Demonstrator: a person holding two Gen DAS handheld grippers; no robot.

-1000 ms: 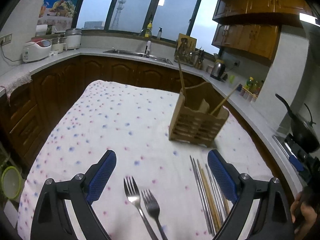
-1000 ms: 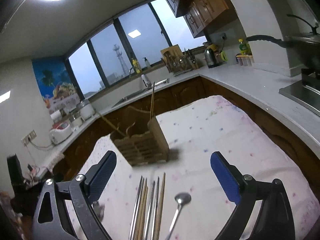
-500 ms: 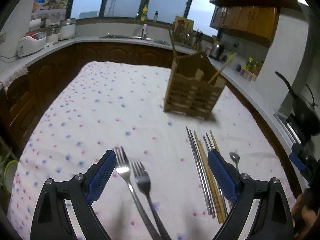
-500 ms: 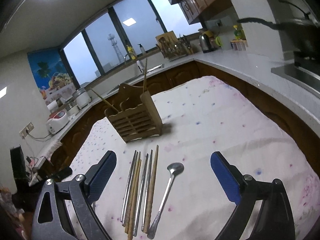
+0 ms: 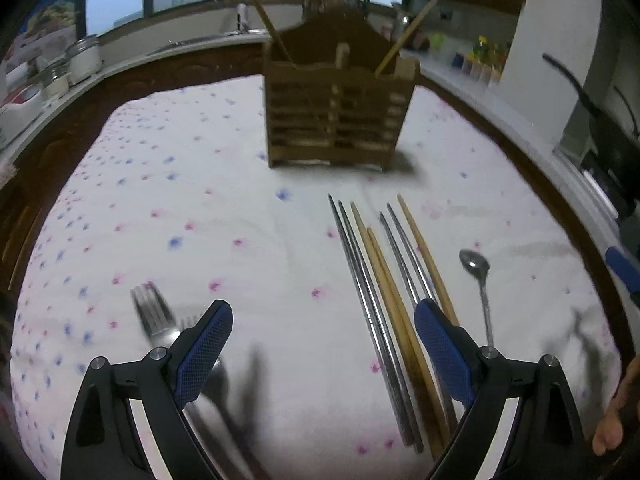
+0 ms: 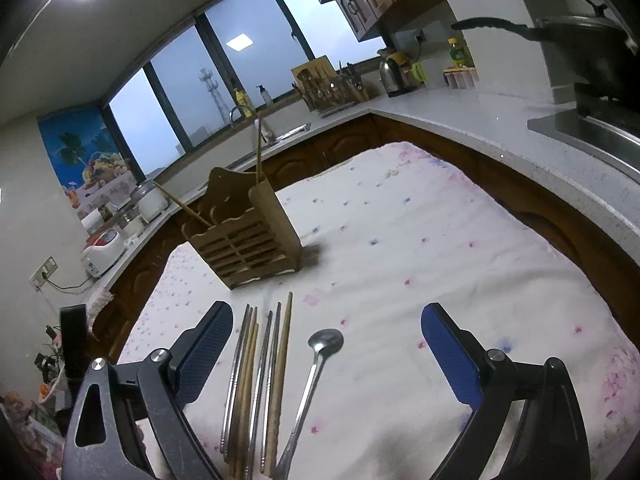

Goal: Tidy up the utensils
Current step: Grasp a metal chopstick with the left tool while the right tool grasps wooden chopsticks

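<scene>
A wooden utensil holder (image 5: 336, 116) (image 6: 248, 232) stands upright on the flowered tablecloth (image 5: 224, 208), with two sticks leaning out of it. In front of it lie several metal and wooden chopsticks (image 5: 384, 300) (image 6: 260, 372) side by side. A metal spoon (image 5: 478, 280) (image 6: 316, 372) lies to their right. Two forks (image 5: 160, 320) lie at the left, partly under my left finger. My left gripper (image 5: 324, 344) hangs open low over the cloth, between forks and chopsticks. My right gripper (image 6: 326, 344) is open above the spoon.
Kitchen counters with a sink (image 6: 280, 136), jars (image 5: 82, 56) and a kettle (image 6: 394, 74) ring the table. A black pan (image 6: 580, 36) sits on the stove at right. A person's hand (image 5: 618, 412) shows at the lower right edge of the left wrist view.
Both grippers have dropped lower and closer to the table. The left one has shifted right, so the forks slid to its left finger and the chopsticks to its right finger.
</scene>
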